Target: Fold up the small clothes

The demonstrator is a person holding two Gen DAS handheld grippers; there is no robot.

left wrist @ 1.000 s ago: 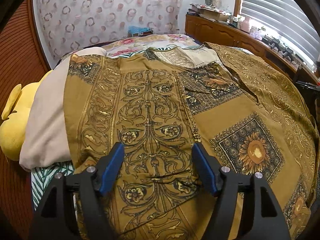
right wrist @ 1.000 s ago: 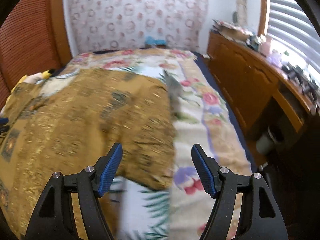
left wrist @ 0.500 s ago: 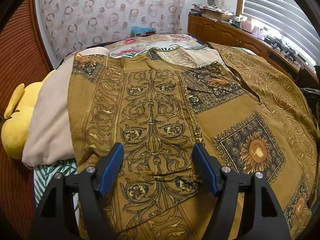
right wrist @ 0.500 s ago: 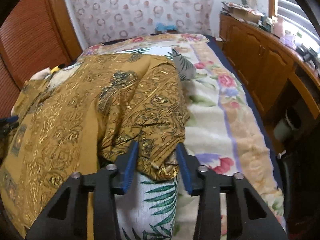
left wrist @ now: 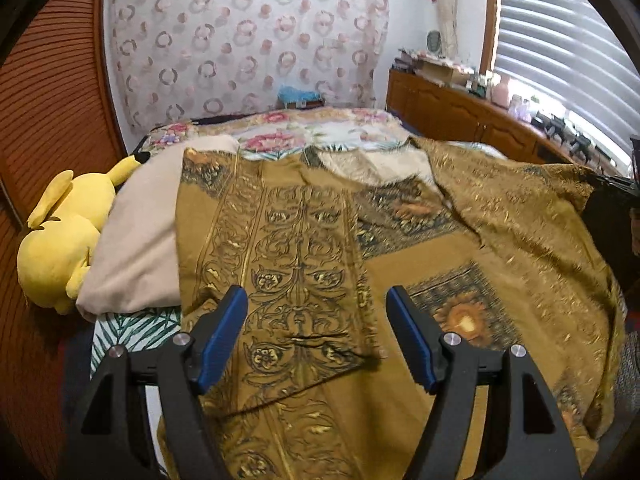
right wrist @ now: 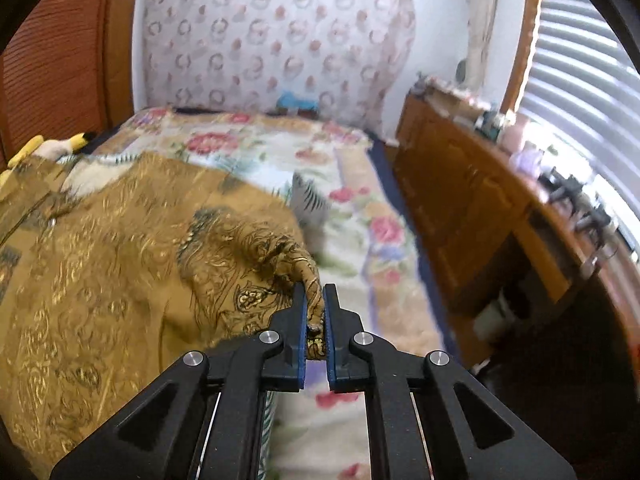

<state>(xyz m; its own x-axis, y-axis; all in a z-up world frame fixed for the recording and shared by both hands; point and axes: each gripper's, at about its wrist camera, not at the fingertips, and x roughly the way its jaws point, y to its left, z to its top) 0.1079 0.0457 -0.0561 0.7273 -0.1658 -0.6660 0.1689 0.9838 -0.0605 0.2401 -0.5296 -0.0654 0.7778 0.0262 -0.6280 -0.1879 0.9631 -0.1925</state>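
The folding looks barely begun: the mustard-gold patterned garment [left wrist: 304, 240] lies spread across the floral bed [left wrist: 320, 128], mostly flat, with its right-hand part rumpled and raised and no tidy fold showing. The right tool [right wrist: 315, 300] has just been closing and is now clamped on the garment's edge, a bunched wad of cloth pinched between its blue pads [right wrist: 301, 320] and pulled up off the bedspread. The left tool [left wrist: 316, 320] hangs above the garment's near panel with its jaws standing wide and nothing between them; I cannot tell whether it touches the cloth. A beige pillow [left wrist: 136, 232] and a yellow plush toy [left wrist: 60, 232] sit along the garment's left side, the cloth overlapping the pillow. By my judgement, carrying the gripped edge across, smoothing, and every later fold are still left to do.
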